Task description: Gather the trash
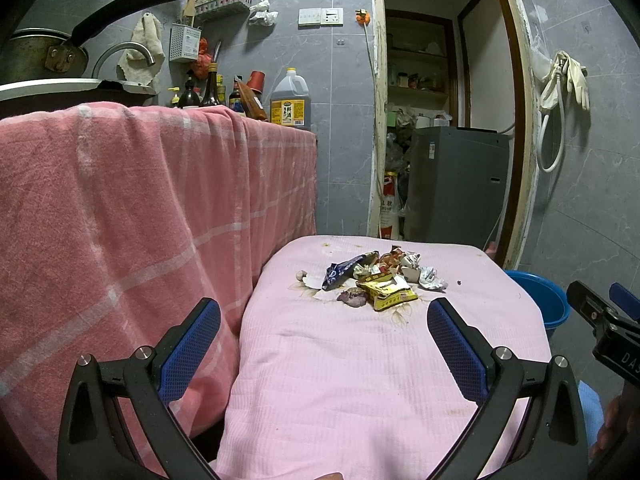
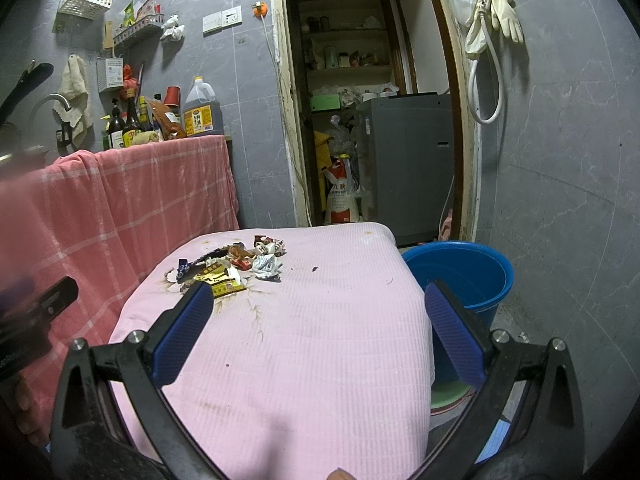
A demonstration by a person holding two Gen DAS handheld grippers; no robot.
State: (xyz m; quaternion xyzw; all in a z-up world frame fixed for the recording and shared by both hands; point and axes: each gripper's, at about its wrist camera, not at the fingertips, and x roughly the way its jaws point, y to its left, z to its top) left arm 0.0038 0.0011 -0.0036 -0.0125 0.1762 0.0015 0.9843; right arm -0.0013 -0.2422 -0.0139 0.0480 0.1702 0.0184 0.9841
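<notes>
Over the near edge of the pink-covered table (image 1: 360,380), both pairs of tongs hang spread wide and hold nothing: the left tongs (image 1: 324,320) point at the litter from the six o'clock side, and the right tongs (image 2: 320,304) sit further round toward four o'clock, with their left pad near the pile's edge in that view.

The trash pile (image 1: 376,280) lies toward the far end of the table, at about twelve o'clock from the left tongs. It looks like feather-light stuff: a yellow wrapper (image 1: 388,294), a dark blue packet (image 1: 340,274), a crumpled white scrap (image 1: 430,278) and some brownish food bits. I'd judge the foil slippery and springy, so a pinch across a raised fold or crumpled corner should hold better than a flat face. The paper should crush easily. The cloth beneath is soft and stained, and could snag.

The wrapper print is too small to read. A blue bucket (image 2: 460,276) stands at three o'clock, just beside the table. On the far counter a big jug (image 1: 290,100) carries a yellow label with two large Chinese characters.
</notes>
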